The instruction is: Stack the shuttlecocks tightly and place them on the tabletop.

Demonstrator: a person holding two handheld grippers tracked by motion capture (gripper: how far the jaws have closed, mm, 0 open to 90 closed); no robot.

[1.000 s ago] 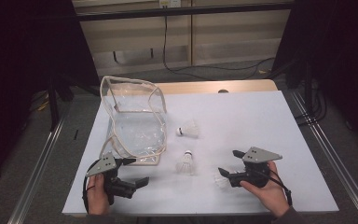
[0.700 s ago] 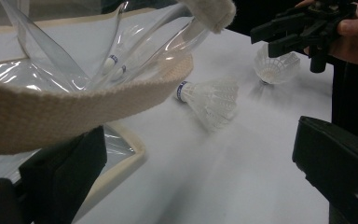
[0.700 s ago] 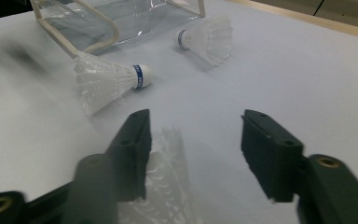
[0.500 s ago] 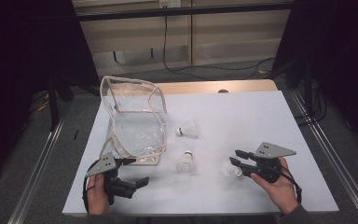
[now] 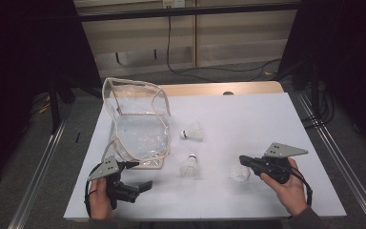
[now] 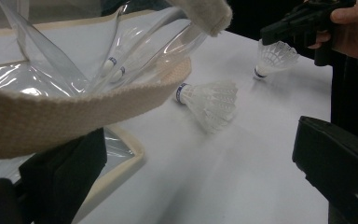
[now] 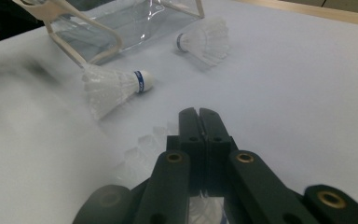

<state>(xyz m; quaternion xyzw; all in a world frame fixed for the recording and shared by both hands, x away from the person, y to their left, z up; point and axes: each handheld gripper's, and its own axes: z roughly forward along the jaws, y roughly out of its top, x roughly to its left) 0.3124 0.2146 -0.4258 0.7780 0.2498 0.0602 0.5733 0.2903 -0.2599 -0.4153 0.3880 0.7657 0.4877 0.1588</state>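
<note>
Shuttlecocks number three: one [image 5: 240,174] held, two [image 5: 189,167] [image 5: 192,133] lying beside one bag [image 5: 136,125].

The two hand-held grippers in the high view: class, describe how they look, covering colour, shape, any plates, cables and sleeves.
Both the left gripper and the right gripper have matt black bodies with two blocky black jaws. Each carries a grey three-cornered plate on top. A black cable trails from each. In the right gripper view, brass-coloured pins dot the jaw linkage. A dark sleeve edge shows at the right wrist.
</note>
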